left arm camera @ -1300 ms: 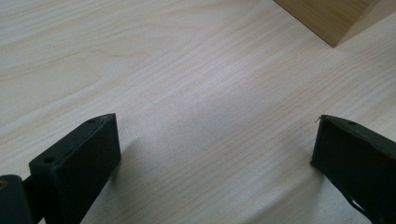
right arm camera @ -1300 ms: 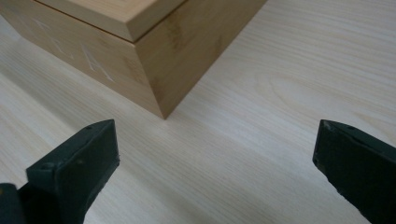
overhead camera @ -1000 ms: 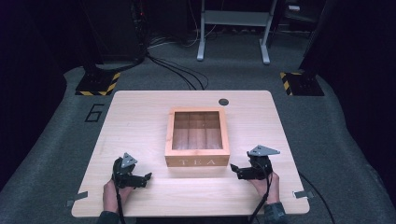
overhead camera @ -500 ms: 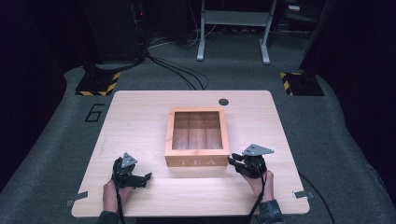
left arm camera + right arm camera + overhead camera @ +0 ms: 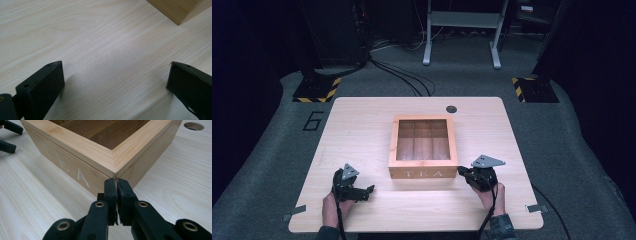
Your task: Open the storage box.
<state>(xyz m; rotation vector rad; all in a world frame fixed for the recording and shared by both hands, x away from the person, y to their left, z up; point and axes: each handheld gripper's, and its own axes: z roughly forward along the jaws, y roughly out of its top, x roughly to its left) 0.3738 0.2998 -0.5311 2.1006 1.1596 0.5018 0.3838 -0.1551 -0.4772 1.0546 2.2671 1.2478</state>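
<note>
A light wooden box marked TEA (image 5: 422, 146) stands in the middle of the table with its top open, showing inner dividers (image 5: 107, 132). My right gripper (image 5: 463, 172) is shut with nothing between its jaws, and its tips (image 5: 116, 181) sit right at the box's near right corner. My left gripper (image 5: 367, 191) rests low over the bare table to the left of the box's front, open and holding nothing. A corner of the box (image 5: 178, 11) shows at the top right of the left gripper view.
The table (image 5: 362, 125) is light wood with a round cable hole (image 5: 451, 108) behind the box. Grey carpet surrounds it, with cables and striped stand bases (image 5: 314, 90) farther back.
My right gripper has moved left and forward, up to the box's near right corner. The left gripper has stayed where it was.
</note>
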